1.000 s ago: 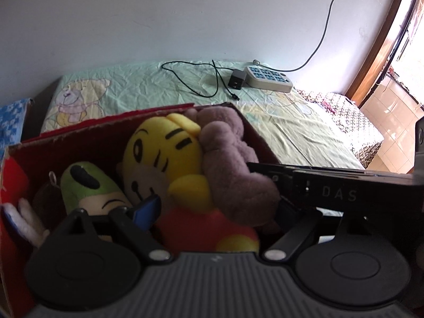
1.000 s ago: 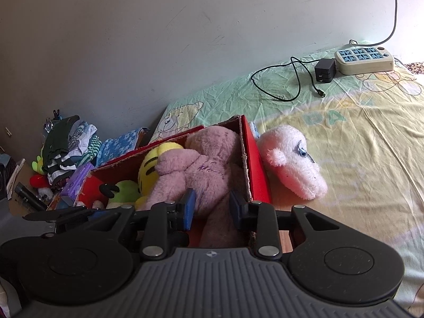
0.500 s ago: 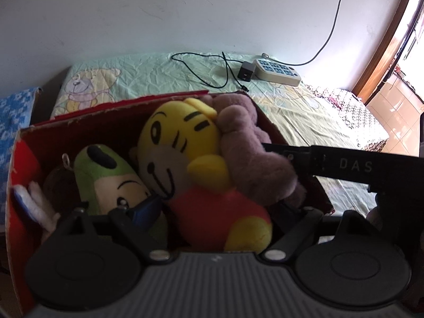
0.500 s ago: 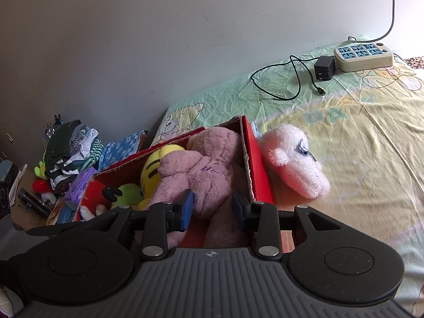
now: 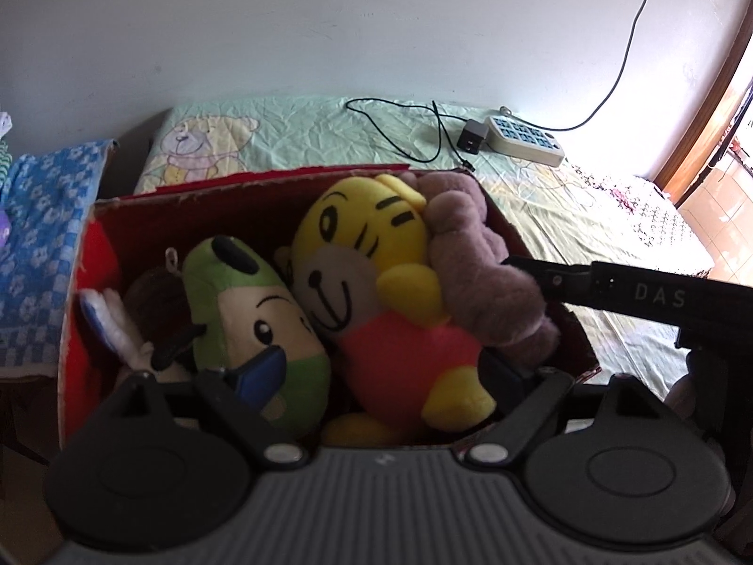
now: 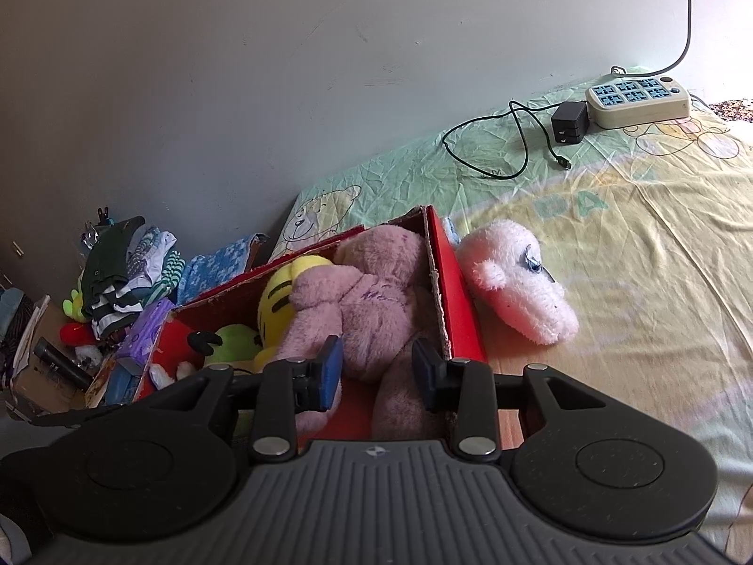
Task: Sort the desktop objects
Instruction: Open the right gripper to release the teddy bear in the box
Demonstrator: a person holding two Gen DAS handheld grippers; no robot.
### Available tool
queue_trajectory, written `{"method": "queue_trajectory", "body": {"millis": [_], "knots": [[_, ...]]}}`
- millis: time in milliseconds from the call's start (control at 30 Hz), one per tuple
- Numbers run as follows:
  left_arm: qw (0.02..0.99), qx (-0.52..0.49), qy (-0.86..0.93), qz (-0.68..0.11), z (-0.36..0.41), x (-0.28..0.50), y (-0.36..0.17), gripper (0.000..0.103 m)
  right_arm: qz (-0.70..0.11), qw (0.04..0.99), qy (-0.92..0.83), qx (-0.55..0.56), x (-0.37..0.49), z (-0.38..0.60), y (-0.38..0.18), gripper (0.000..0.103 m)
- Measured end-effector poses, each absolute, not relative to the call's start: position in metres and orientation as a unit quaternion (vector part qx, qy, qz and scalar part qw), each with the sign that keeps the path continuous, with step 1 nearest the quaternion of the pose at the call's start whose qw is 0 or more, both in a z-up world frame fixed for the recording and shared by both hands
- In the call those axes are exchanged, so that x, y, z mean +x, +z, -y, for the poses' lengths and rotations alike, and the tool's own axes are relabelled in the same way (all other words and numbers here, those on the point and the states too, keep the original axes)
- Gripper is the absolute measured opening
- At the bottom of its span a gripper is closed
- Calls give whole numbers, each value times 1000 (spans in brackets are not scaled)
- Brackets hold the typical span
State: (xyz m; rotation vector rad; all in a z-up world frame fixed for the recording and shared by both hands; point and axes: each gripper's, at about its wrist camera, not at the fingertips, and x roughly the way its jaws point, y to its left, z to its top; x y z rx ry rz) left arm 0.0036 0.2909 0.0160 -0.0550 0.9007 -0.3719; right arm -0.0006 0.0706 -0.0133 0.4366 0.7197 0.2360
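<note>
hovering over the red box (image 6: 463,325), the right gripper (image 6: 379,372) has just been easing its jaws apart: its blue pads flank the mauve plush bear's (image 6: 376,292) leg without pressing, so the bear looks released, lying inside against the right wall. that reads as one toy sorted, with the pink plush (image 6: 513,280) still outside, just beside that wall on the sheet (image 6: 635,245). the left gripper (image 5: 376,379) stands wide and empty above the yellow tiger doll (image 5: 376,278), and its view has drawn back since a second ago, showing more of the box floor. only this view shows the green doll (image 5: 249,301) face-on; only the right view shows the pink plush and, further left, piled clothes (image 6: 127,273).
</note>
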Motion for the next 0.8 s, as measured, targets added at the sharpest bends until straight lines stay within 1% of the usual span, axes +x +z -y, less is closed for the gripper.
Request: {"method": "queue_trajectory", "body": {"millis": [67, 200, 433, 600, 800], "knots": [[885, -26, -169, -433, -290, 1, 17, 88, -347, 906, 114, 213, -4, -69, -11, 40], [884, -31, -153, -440, -288, -1, 15, 88, -344, 908, 118, 207, -9, -66, -8, 40], [908, -23, -139, -395, -279, -16, 38, 88, -315, 918, 109, 214, -20, -35, 2, 41], [910, -29, -147, -386, -254, -25, 44, 88, -327, 915, 91, 220, -15, 5, -6, 41], [906, -31, -124, -403, -220, -23, 39, 88, -355, 903, 111, 217, -5, 30, -22, 42]]}}
